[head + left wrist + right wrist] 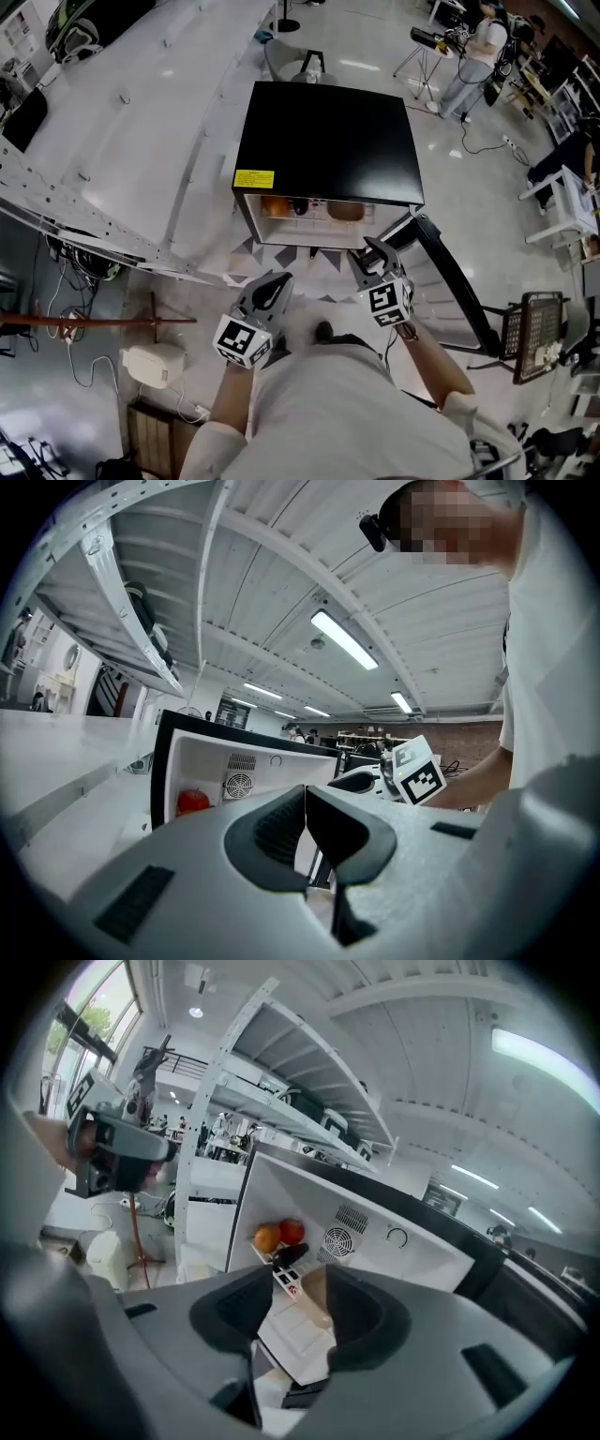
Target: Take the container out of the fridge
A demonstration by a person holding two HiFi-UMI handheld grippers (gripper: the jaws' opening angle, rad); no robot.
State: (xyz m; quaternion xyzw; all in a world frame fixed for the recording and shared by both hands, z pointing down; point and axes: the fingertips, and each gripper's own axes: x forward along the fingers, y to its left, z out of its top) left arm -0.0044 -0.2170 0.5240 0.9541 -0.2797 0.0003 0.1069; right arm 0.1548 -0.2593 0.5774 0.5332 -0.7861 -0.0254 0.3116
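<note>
A small fridge [328,141] with a black top stands on the floor, its door [450,272] swung open to the right. On its white shelf [295,1330] sits a tan container [345,211], with orange fruit [274,206] to its left. My right gripper [375,255] hovers just in front of the opening, open with nothing between its fingers. In the right gripper view the container [314,1290] shows partly behind the right finger, past the right gripper [300,1283], beside an orange and a red fruit [292,1231]. My left gripper [272,292] hangs lower left, shut and empty [306,808].
A long white metal rack [112,141] runs along the left of the fridge. Cables and a white box [155,361] lie on the floor at lower left. A wire stand [539,328] is at the right. A person [478,47] stands far back by desks.
</note>
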